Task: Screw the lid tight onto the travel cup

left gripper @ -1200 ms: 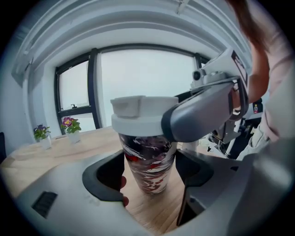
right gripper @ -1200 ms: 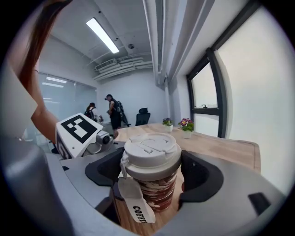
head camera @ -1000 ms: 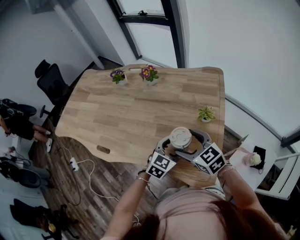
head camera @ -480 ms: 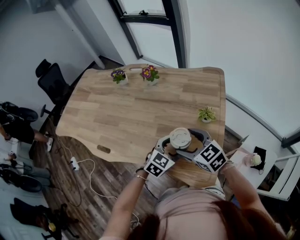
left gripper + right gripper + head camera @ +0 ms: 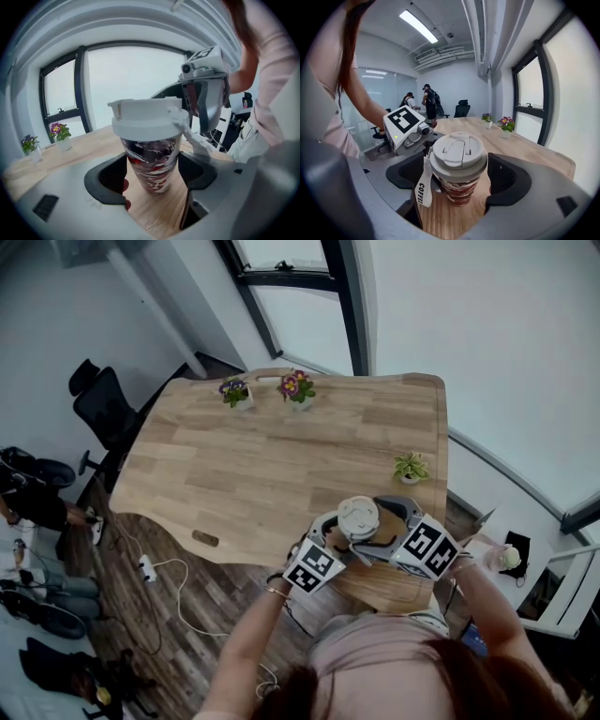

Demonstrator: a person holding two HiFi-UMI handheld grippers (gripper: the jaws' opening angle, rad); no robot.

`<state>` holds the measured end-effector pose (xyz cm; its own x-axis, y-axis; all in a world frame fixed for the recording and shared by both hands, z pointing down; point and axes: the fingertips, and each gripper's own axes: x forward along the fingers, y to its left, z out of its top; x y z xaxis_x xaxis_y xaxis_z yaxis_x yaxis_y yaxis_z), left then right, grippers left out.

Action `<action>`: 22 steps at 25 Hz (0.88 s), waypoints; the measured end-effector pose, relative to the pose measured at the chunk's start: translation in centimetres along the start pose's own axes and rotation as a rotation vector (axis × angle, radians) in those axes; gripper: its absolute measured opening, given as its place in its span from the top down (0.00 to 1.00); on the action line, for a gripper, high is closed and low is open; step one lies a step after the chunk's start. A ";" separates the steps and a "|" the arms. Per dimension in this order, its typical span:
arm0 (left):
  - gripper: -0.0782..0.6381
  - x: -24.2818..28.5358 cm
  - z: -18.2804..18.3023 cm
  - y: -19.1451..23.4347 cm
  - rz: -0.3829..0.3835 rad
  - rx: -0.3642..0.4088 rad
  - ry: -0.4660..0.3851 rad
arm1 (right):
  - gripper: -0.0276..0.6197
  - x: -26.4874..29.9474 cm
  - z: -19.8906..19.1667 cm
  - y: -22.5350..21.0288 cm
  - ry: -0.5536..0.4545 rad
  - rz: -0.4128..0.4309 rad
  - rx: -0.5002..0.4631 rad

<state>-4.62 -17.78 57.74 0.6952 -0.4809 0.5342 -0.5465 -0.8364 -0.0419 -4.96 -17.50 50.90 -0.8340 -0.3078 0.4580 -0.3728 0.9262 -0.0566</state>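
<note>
Where the person's arms reach over the near edge of the wooden table point(image 5: 281, 456), the two grippers flank the travel cup point(image 5: 151, 164), which stands upright on the wood close to that edge. The left gripper point(image 5: 339, 532) has its dark jaws closed against the cup's patterned body, one on either side, below the lid point(image 5: 458, 154). The right gripper point(image 5: 382, 521) sits on the cup's other side and higher up, its jaws pressed to the rim of the white lid. The lid lies level on the cup's mouth with its flip cap down. A white strap point(image 5: 423, 187) with black lettering hangs from the lid's side (in the right gripper view it dangles in front of one jaw pad). Each gripper's marker cube faces up toward the head camera.

Just beyond the cup, near the table's right edge, stands a small green plant point(image 5: 411, 467). At the far end a purple-flowered pot point(image 5: 234, 392) and a pink-flowered pot point(image 5: 297, 387) sit near each other. Off the table's left side a white cable point(image 5: 159, 568) trails over the dark floor, and farther back is a black office chair point(image 5: 103, 409). Two people point(image 5: 429, 101) stand at the room's far end.
</note>
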 end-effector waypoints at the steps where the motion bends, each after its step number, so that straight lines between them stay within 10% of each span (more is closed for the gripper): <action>1: 0.42 0.0 -0.1 -0.1 -0.012 0.012 0.010 | 0.36 0.1 -0.2 0.0 0.013 0.010 -0.013; 14: 0.42 0.0 0.1 0.2 0.185 -0.088 0.020 | 0.36 0.4 0.3 -0.7 -0.065 -0.211 0.052; 22: 0.42 -0.5 -0.2 -1.3 -0.051 0.048 0.036 | 0.36 0.1 0.1 0.5 0.002 0.032 -0.037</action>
<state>-4.36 -16.38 57.65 0.7037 -0.4285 0.5668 -0.4873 -0.8716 -0.0538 -5.26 -17.03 50.79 -0.8446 -0.2776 0.4579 -0.3308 0.9429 -0.0386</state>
